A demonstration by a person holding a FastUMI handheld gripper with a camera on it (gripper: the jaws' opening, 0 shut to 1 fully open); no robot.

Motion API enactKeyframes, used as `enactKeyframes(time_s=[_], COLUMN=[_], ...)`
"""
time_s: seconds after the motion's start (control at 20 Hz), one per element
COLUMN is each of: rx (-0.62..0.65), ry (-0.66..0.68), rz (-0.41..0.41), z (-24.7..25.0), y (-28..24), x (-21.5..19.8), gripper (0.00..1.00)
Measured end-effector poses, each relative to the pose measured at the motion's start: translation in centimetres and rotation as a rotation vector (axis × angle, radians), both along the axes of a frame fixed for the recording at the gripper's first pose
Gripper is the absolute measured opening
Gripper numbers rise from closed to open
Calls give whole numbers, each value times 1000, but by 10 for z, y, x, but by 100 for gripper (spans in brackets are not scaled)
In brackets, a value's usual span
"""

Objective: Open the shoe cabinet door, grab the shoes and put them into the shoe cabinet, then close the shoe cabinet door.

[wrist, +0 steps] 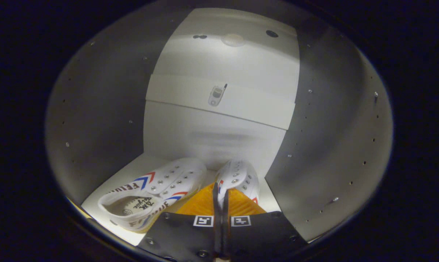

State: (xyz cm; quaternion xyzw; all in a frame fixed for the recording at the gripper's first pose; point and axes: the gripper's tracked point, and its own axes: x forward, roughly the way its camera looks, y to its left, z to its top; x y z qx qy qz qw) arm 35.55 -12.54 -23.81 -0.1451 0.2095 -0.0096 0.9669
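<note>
Clearly the placing step is in hand: the gripper (221,203) is reaching inside the shoe cabinet (106,120), whose grey side walls fill the left and right of the frame and whose pale back panel (219,134) rises through the middle. Two white shoes lie on the cabinet's bottom shelf (114,185) in the lower centre. The left shoe (155,191) lies tilted on its side, its opening turned toward the camera, just beside the jaws on their left. The right shoe (239,178) sits just ahead of the jaws, and its rear edge appears pinched in the narrow slit between them. The jaws stand nearly together, and I judge them clamped on that right shoe, though the contact itself is hard to make out.

If that reading holds, the next move calls for letting the jaws part so the shoe settles on the shelf, then drawing straight back without dragging either shoe along, and finally finding the door to swing it shut.

Much is hidden. The heel of the right shoe is covered by the jaws, and the toe of each shoe is foreshortened. A small fitting (216,95) on the back panel, in the upper middle, is too small to identify. The cabinet door lies behind the camera.
</note>
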Motion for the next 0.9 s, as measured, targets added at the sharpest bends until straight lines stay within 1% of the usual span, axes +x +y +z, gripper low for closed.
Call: enactKeyframes(time_s=[0.15, 0.35, 0.55, 0.6, 0.7, 0.75, 0.9], rx=[-6, -16, -2, 6, 13, 13, 28], ry=[35, 38, 49, 53, 62, 66, 79], rz=[3, 6, -23, -28, -43, -54, -71], z=[-13, -16, -19, -21, -21, -22, -23], y=[-1, 2, 0, 1, 0, -1, 1], x=[1, 3, 2, 3, 2, 0, -3], gripper=[3, 3, 4, 6, 15, 15, 26])
